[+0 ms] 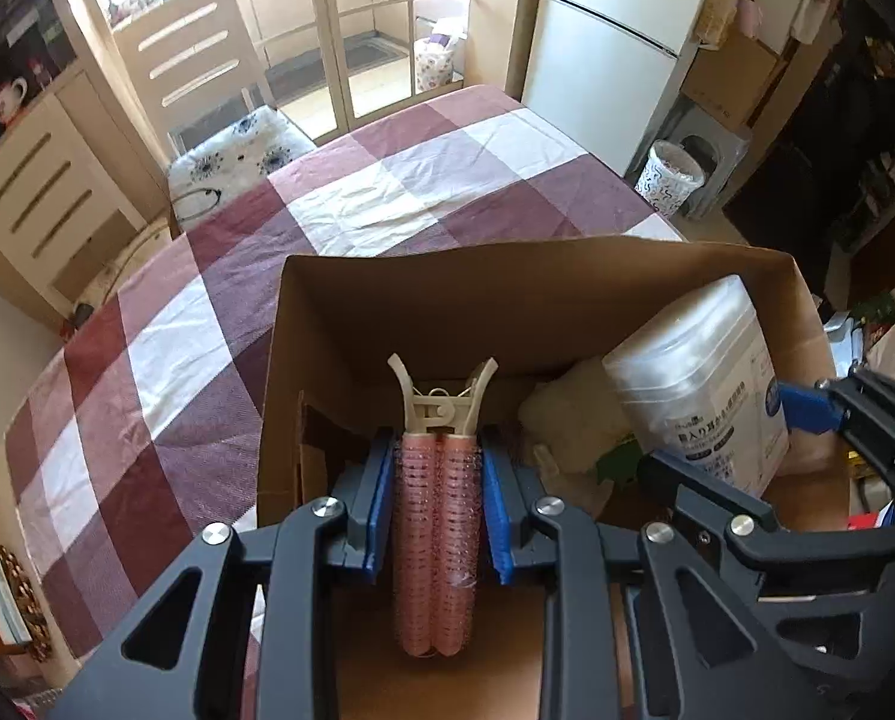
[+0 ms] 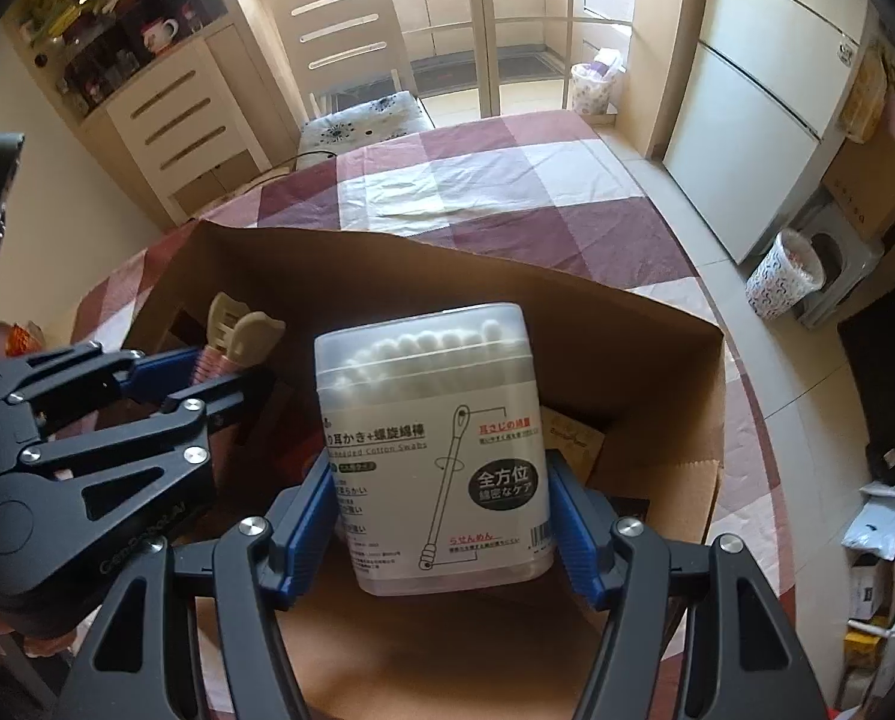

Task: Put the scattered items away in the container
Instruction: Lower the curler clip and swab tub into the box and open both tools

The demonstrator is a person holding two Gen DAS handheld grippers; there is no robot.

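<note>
An open cardboard box (image 1: 507, 288) stands on the checked tablecloth and also shows in the right wrist view (image 2: 657, 330). My left gripper (image 1: 437, 468) is shut on a pink hair-roller clip (image 1: 435, 540) with a beige handle and holds it over the box's left side. The clip also shows in the right wrist view (image 2: 231, 336). My right gripper (image 2: 441, 510) is shut on a clear cotton swab box (image 2: 441, 444) and holds it inside the cardboard box's right side. The swab box also shows in the left wrist view (image 1: 699, 384). A pale soft item (image 1: 567, 414) lies in the box.
The table (image 1: 417, 180) carries a maroon and white checked cloth. A chair (image 1: 207, 90) with a patterned cushion stands at its far side. A white fridge (image 1: 609, 48) and a patterned bin (image 1: 666, 177) stand to the right. A cabinet (image 2: 171, 126) stands at left.
</note>
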